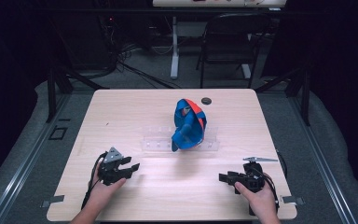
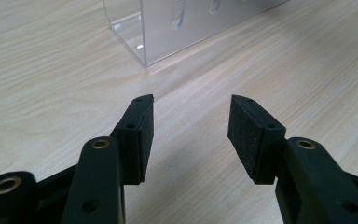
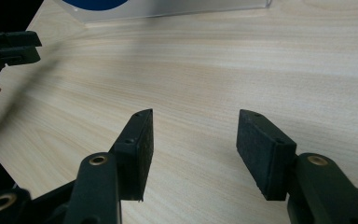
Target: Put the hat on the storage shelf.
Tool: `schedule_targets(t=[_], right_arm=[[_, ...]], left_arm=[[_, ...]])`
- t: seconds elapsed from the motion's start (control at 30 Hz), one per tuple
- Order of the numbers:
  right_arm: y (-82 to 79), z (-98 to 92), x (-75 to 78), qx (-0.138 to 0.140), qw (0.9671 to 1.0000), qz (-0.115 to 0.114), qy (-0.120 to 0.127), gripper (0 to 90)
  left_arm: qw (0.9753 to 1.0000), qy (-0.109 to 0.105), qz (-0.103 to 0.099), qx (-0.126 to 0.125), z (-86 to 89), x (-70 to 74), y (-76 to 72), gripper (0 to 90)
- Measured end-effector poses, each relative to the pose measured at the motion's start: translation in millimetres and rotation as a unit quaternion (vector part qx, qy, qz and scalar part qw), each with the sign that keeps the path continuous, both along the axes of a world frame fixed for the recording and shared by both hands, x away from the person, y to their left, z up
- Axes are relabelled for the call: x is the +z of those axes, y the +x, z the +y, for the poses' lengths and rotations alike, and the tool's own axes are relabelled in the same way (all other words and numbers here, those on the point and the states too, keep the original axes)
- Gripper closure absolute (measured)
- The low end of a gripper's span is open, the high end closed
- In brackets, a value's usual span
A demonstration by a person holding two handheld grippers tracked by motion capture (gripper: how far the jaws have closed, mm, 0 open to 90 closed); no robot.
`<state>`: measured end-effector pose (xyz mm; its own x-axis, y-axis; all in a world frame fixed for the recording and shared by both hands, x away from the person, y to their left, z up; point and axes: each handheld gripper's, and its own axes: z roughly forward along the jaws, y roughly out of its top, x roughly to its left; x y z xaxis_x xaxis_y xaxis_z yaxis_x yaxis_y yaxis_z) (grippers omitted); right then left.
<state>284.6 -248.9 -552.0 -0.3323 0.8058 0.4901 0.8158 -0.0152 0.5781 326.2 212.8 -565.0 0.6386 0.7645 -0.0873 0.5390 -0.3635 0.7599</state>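
A blue and orange cloth item [image 1: 189, 123] hangs bunched on a clear acrylic rack [image 1: 156, 141] at the middle of the wooden table [image 1: 135, 105]. My left gripper [image 1: 134, 168] rests near the front left, held in a hand, open with nothing between its jaws [image 2: 191, 126]. One end of the clear rack [image 2: 168, 28] stands just ahead of it. My right gripper [image 1: 222, 177] sits near the front right, also open and empty [image 3: 193, 140]. In the right gripper view the left gripper [image 3: 9, 46] appears at the far left, and a blue edge of the cloth [image 3: 95, 3] at the top.
A small dark round object [image 1: 206, 101] lies on the table behind the cloth. A black folding chair [image 1: 228, 42] and a white table leg [image 1: 175, 46] stand beyond the far edge. Cables run across the grey floor at the back.
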Motion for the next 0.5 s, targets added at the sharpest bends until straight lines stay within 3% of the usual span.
schedule_targets(t=[0.13,0.23,0.37,0.5], right_arm=[[-4.0,3.2,-10.6,-0.007,0.9997,-0.018,-0.011,46.2],[-7.3,7.8,-17.9,-0.011,0.9988,-0.047,-0.009,46.6],[-13.3,9.3,-19.2,-0.014,0.9963,-0.083,0.017,49.3],[-18.1,10.7,-18.2,0.002,0.9938,-0.111,-0.009,49.6]], left_arm=[[1.0,0.003,0.001,0.001,1.0,-1.9,1.2,51.1],[1.0,0.006,0.002,0.003,3.1,-3.0,2.3,51.0],[1.0,0.003,0.0,0.007,3.9,-3.1,3.5,50.8],[0.9999,0.002,-0.002,0.012,7.0,-2.9,5.3,50.7]])
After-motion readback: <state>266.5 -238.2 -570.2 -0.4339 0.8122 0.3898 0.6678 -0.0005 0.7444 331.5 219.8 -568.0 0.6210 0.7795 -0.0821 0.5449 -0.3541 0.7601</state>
